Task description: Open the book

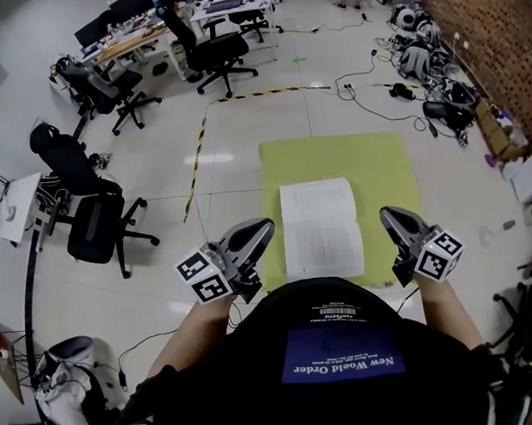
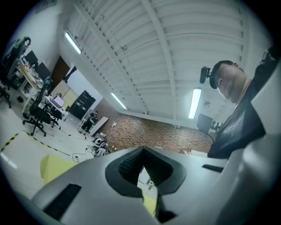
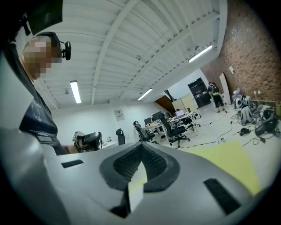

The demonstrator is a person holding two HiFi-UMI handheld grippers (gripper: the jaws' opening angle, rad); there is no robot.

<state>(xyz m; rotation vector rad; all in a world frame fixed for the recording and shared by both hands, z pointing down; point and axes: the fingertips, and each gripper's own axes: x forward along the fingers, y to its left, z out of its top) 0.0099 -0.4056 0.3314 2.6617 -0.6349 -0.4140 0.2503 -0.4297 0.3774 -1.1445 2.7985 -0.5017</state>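
A person in a black shirt holds the left gripper and the right gripper raised at chest level, each with its jaws pressed fully together and nothing between them. The book lies well below on a yellow-green mat, a white printed page facing up. From the head view it appears between the two grippers, touched by neither. The mat is spread on a pale floor marked by a strip of yellow-and-black tape. Black office chairs stand to the left, and a brick wall with tangled cables at its foot runs along the right.
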